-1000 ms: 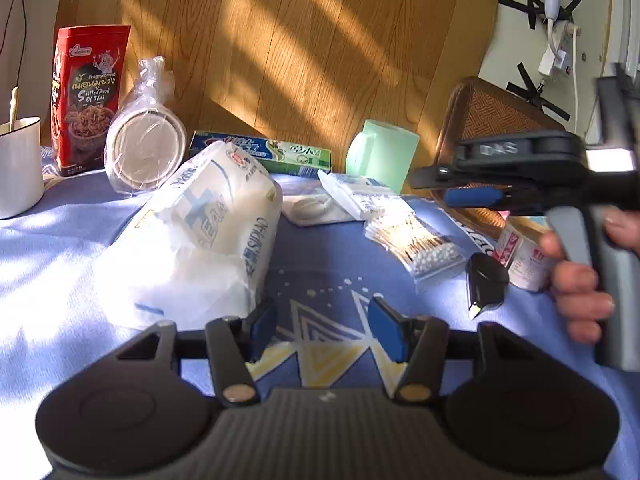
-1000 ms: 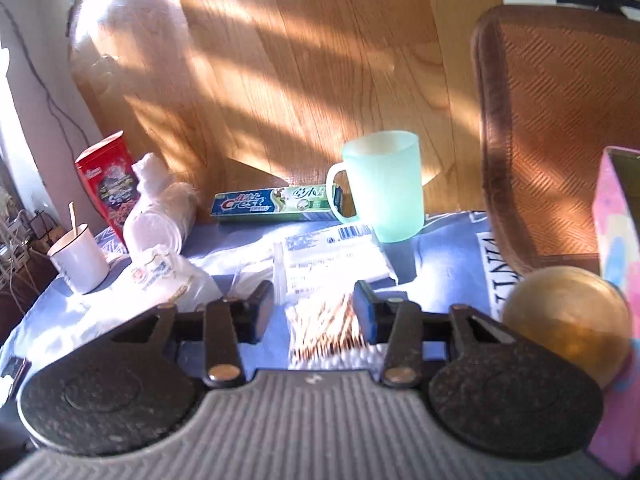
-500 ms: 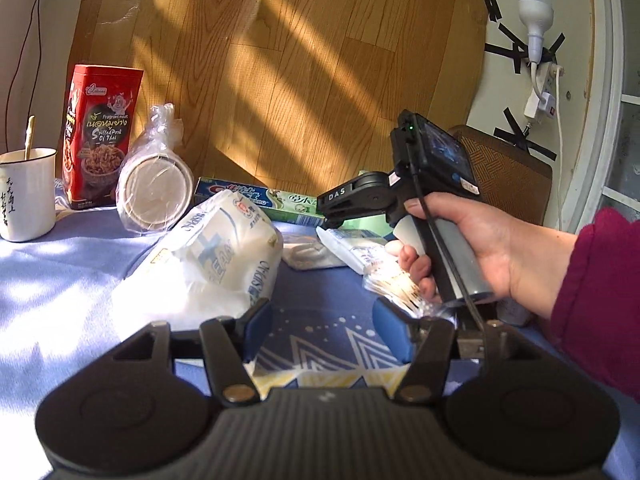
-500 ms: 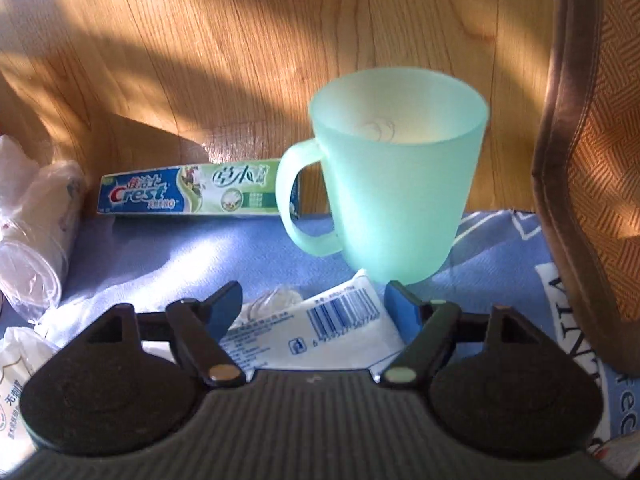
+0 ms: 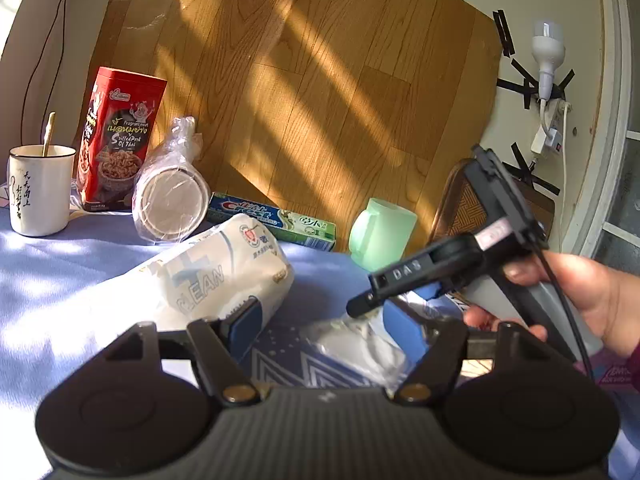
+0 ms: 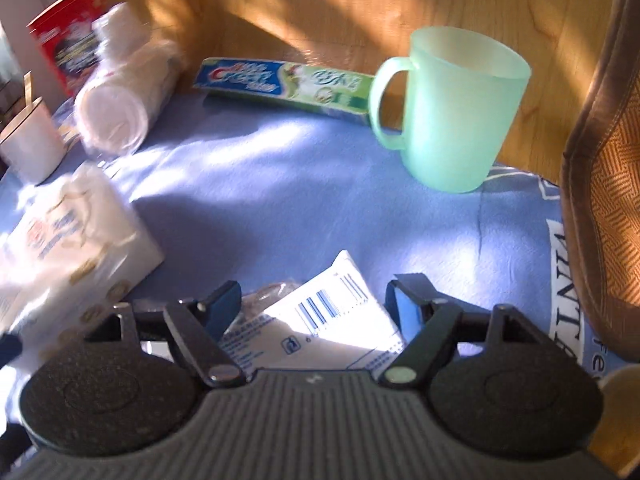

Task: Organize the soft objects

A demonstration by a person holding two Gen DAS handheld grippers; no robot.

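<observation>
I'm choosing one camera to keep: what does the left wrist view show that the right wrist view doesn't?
Only the left wrist view shows the person's hand and the wall lamp. Only the right wrist view shows the barcoded packet between the right tongs, which are closing but not yet touching it. Both share the green mug, toothpaste box and tissue pack.

Open blue cloth (image 6: 288, 184) is lying free mid-table. Green mug (image 6: 456, 108) and toothpaste box (image 6: 280, 84) are blocking the back edge, woven basket (image 6: 604, 208) is walling the right side, tissue pack (image 6: 68, 240) and bagged cups (image 6: 120, 112) are crowding the left.
</observation>
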